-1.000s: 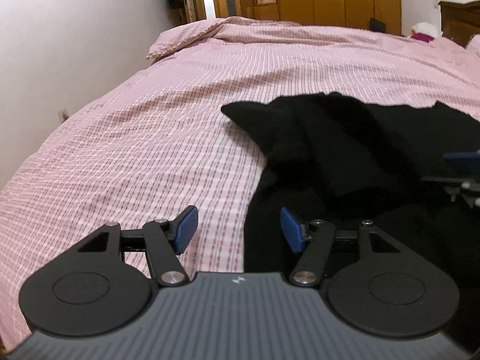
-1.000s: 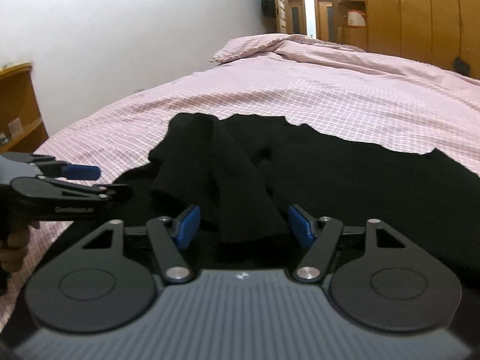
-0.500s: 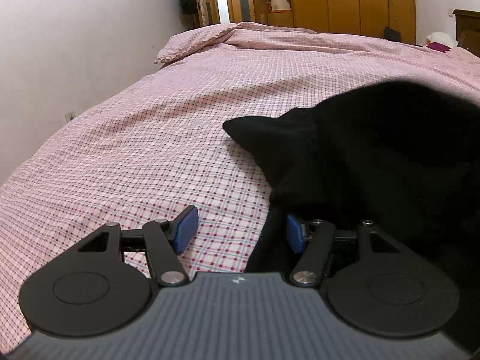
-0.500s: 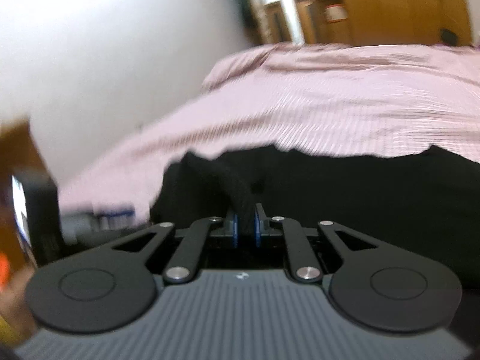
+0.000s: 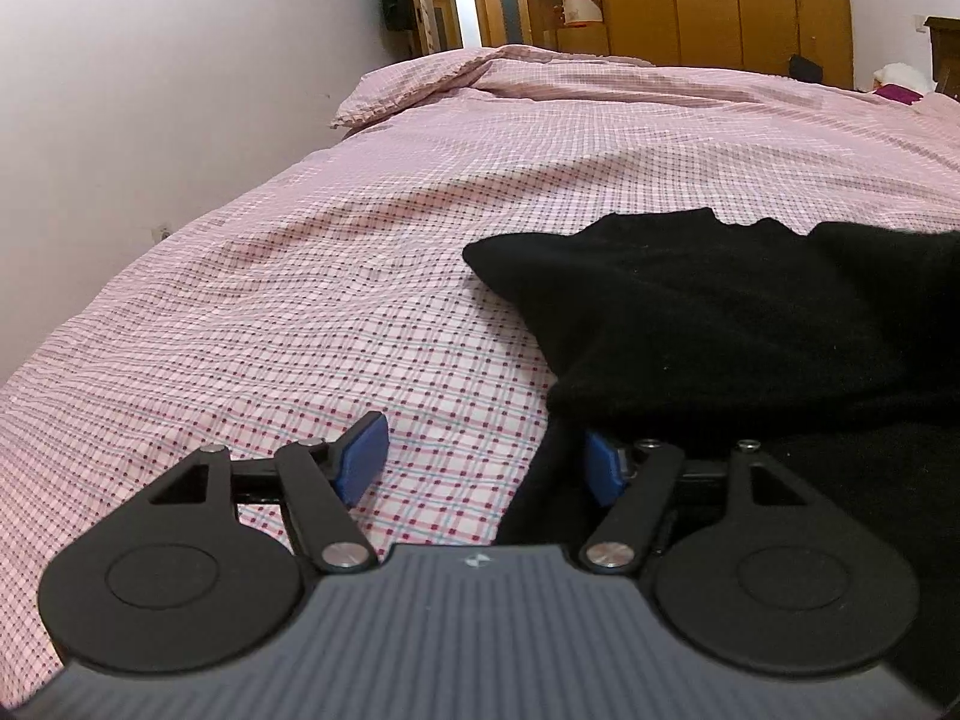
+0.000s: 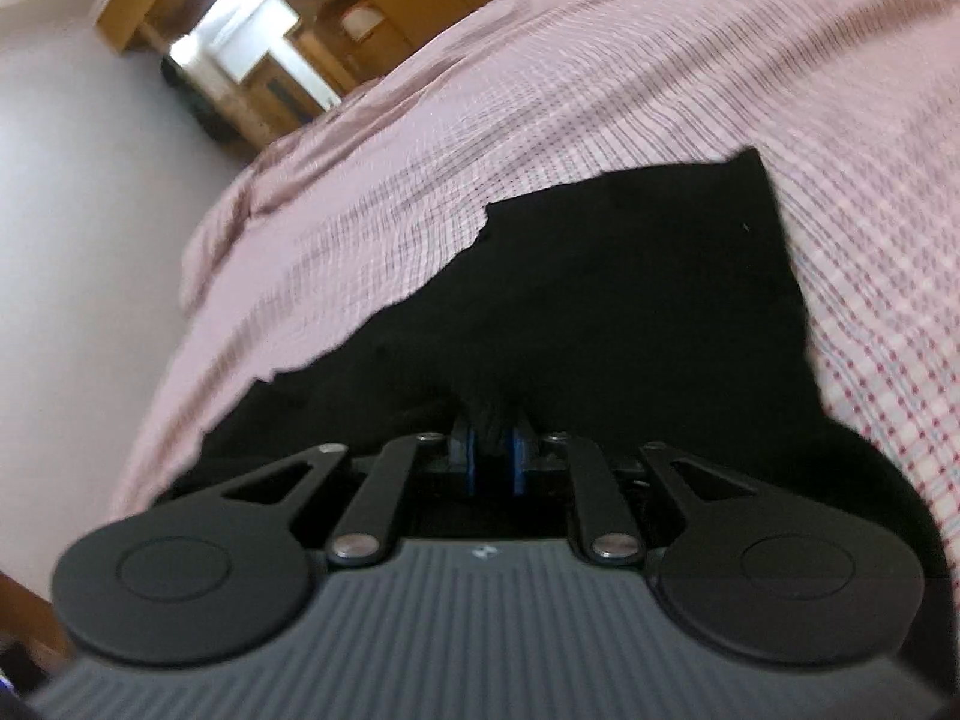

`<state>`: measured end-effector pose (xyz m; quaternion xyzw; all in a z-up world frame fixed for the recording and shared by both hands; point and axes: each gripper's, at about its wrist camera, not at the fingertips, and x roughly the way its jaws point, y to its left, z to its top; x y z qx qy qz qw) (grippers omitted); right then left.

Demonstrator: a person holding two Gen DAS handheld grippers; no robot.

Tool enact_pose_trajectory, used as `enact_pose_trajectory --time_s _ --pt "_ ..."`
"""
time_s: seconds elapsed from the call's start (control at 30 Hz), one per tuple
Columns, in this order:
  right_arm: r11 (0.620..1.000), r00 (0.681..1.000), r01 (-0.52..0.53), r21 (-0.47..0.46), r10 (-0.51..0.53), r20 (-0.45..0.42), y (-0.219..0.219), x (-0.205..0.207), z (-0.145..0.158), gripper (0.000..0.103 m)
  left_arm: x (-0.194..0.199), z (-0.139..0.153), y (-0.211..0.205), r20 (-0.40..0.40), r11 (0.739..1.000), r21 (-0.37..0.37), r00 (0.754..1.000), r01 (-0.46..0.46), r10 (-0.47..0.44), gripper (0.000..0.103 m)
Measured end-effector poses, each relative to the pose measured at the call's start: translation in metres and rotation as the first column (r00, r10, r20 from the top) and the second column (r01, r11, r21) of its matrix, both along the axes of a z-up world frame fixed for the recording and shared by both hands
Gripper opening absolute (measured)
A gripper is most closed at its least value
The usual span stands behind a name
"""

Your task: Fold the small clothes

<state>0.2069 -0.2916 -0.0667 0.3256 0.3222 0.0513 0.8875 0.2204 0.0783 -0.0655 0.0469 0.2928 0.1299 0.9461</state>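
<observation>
A black garment (image 5: 750, 324) lies on the pink checked bed (image 5: 300, 312), rumpled, with a folded layer on top. My left gripper (image 5: 486, 468) is open, low over the bed at the garment's left edge; its right blue pad (image 5: 600, 468) is partly under the cloth edge. In the right wrist view my right gripper (image 6: 492, 459) is shut on a bunched fold of the black garment (image 6: 630, 300), and the view is tilted and blurred.
A white wall (image 5: 150, 90) runs along the bed's left side. Wooden wardrobes (image 5: 720, 0) and a doorway stand beyond the bed's far end. The pink cover (image 6: 720, 60) stretches away beyond the garment.
My right gripper shut on a fold of the garment and has swung over with it, tilting its view. The lifted cloth has dropped back lower in the left view.
</observation>
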Motion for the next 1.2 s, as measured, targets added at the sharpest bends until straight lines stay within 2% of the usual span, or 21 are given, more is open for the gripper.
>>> enact_pose_trajectory --time_s 0.03,0.1,0.17,0.2,0.3,0.53,0.57,0.6,0.73,0.83,0.97,1.1,1.2 --pt "1.0 1.0 0.005 0.02 -0.005 -0.006 -0.003 -0.001 0.001 0.019 0.0 0.0 0.0 0.0 1.0 0.0 1.0 0.001 -0.001 0.074" --pt "1.0 1.0 0.014 0.026 -0.013 -0.002 -0.004 -0.002 0.006 0.034 0.0 0.0 0.001 0.0 1.0 -0.002 1.0 0.001 -0.001 0.074" --pt "1.0 1.0 0.009 0.027 -0.009 0.021 -0.006 -0.004 0.011 0.044 0.0 0.002 0.001 0.001 1.0 -0.004 1.0 0.002 -0.002 0.074" --pt "1.0 1.0 0.006 0.021 -0.006 0.028 -0.007 -0.005 0.013 0.047 0.0 0.003 0.001 0.0 1.0 -0.005 1.0 0.002 -0.002 0.074" --pt "1.0 1.0 -0.016 -0.014 0.016 0.019 -0.007 0.003 0.015 0.048 0.001 0.003 0.001 0.0 1.0 -0.006 1.0 0.002 -0.002 0.074" --pt "0.99 0.997 -0.074 -0.118 0.077 0.013 0.009 0.018 0.013 0.044 0.004 0.004 -0.001 0.008 1.0 0.003 1.0 -0.008 0.008 0.074" --pt "0.986 0.996 -0.082 -0.142 0.085 0.016 0.011 0.019 0.014 0.024 0.004 0.002 -0.001 0.008 1.0 0.005 1.0 -0.011 0.011 0.074" --pt "0.982 0.996 -0.087 -0.169 0.092 0.02 0.012 0.021 0.018 0.013 0.004 0.001 -0.001 0.008 1.0 0.005 1.0 -0.014 0.014 0.074" --pt "0.988 0.989 -0.011 -0.152 0.032 0.142 -0.008 0.01 0.044 0.012 0.004 -0.002 0.0 0.013 1.0 0.012 1.0 -0.022 0.022 0.076" --pt "0.991 0.983 0.078 -0.105 -0.059 0.172 -0.036 0.005 0.055 0.012 0.005 -0.004 -0.001 0.01 0.999 0.021 0.999 -0.039 0.039 0.08" --pt "0.987 0.992 0.095 -0.131 -0.082 0.098 -0.059 0.017 0.045 0.012 0.006 -0.005 -0.002 0.008 0.998 0.039 0.999 -0.043 0.043 0.081" --pt "0.986 0.996 0.083 -0.148 -0.087 -0.026 -0.065 0.038 0.015 0.014 0.007 -0.006 -0.002 0.005 0.998 0.049 0.999 -0.041 0.041 0.081" --pt "0.987 0.995 0.087 -0.134 -0.093 -0.041 -0.068 0.042 0.006 0.018 0.004 -0.001 -0.004 -0.003 0.998 0.065 1.0 -0.016 0.017 0.081"
